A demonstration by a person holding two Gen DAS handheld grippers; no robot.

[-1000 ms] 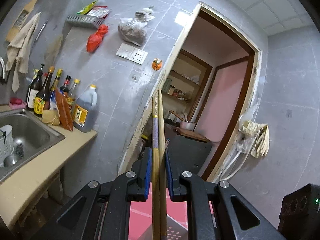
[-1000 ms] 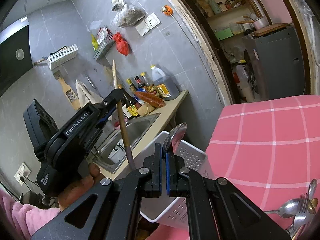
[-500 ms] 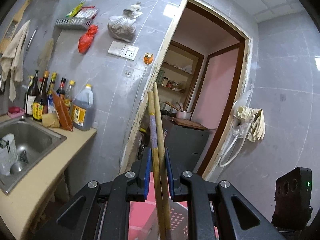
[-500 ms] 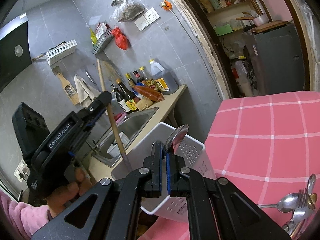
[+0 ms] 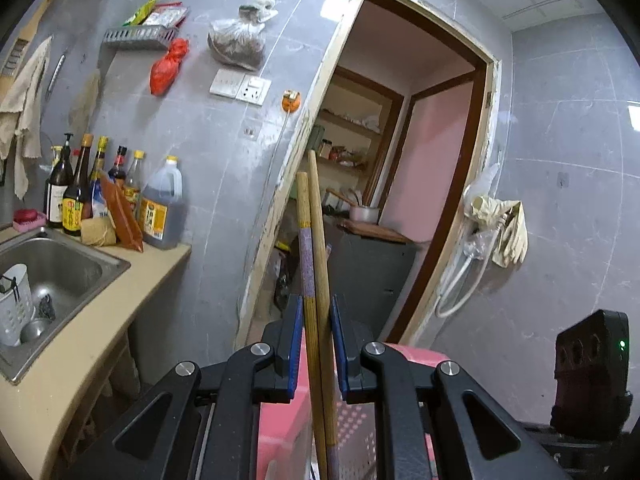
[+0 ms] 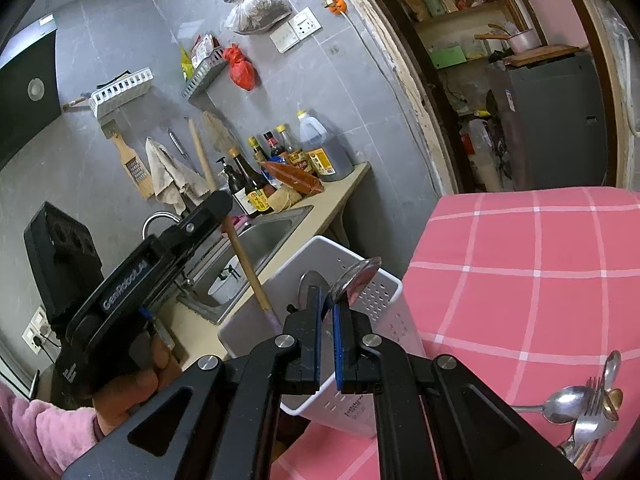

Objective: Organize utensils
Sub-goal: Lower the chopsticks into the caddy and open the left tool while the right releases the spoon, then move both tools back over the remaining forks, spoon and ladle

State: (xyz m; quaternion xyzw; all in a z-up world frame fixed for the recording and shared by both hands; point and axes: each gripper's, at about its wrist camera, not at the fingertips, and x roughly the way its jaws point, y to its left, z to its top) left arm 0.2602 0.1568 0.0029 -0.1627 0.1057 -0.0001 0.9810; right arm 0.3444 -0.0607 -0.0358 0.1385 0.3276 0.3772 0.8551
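**Left wrist view: chopsticks go down into the bin**

Left wrist view shows the left tool [image 5: 314, 344] holding two chopsticks [image 5: 316, 280]. The blue pads are close on both sides of the sticks, but small gaps show, so the hold looks loose. The sticks stand almost straight up, thick ends on top. I think they are held this way so they can slide tip first into the bin [image 6: 384, 308] below.

In the right wrist view, the stick tips are already at the open top of the white bin, near its left side. The bin stands on the pink checked cloth [image 6: 520, 280], at the corner next to the sink [image 6: 256, 240].

The right tool [image 6: 326, 308] is a little bit open. A spoon [image 6: 354, 280] sits between its pads, bowl up, right over the bin. The pads are not pressing tight on it, so the spoon looks about to drop in.

More spoons and a fork [image 6: 588, 408] lie in a pile on the cloth, well apart from the bin. They still need to go in.
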